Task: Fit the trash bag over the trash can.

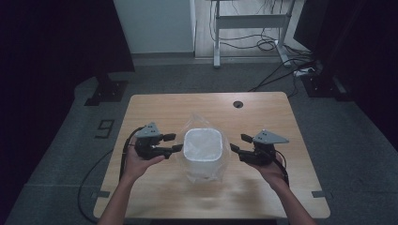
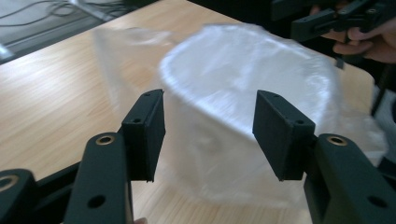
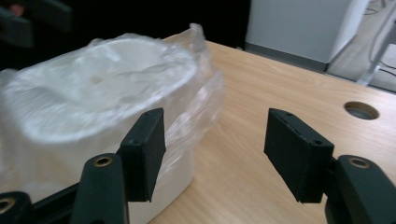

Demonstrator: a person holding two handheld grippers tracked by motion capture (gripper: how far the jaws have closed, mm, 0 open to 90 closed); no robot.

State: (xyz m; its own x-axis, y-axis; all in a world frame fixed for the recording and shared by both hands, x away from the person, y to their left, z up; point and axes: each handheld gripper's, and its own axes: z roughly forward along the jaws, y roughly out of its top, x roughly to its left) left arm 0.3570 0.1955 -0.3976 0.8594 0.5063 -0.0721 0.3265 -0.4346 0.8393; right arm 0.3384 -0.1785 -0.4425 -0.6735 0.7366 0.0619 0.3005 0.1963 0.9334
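- A white, rounded-square plastic container (image 1: 202, 151), wrapped in a thin clear plastic bag (image 1: 190, 125), is standing upright near the middle of the light wooden bench (image 1: 155, 105).
- The left tongs (image 1: 174, 143) are hovering just beside the container's left side, their jaws standing wide apart; in the left gripper view the black pads (image 2: 145, 133) are gripping nothing, with the bagged container (image 2: 243, 116) lying beyond the gap.
- The right tongs (image 1: 237, 143) are sitting just beside the container's right side, jaws likewise spread and empty.
- In the right gripper view one pad (image 3: 144, 149) is appearing to overlap the bag's edge (image 3: 201, 107), though blur makes contact hard to judge.
- A round cable hole (image 1: 238, 104) is showing near the bench's far edge.
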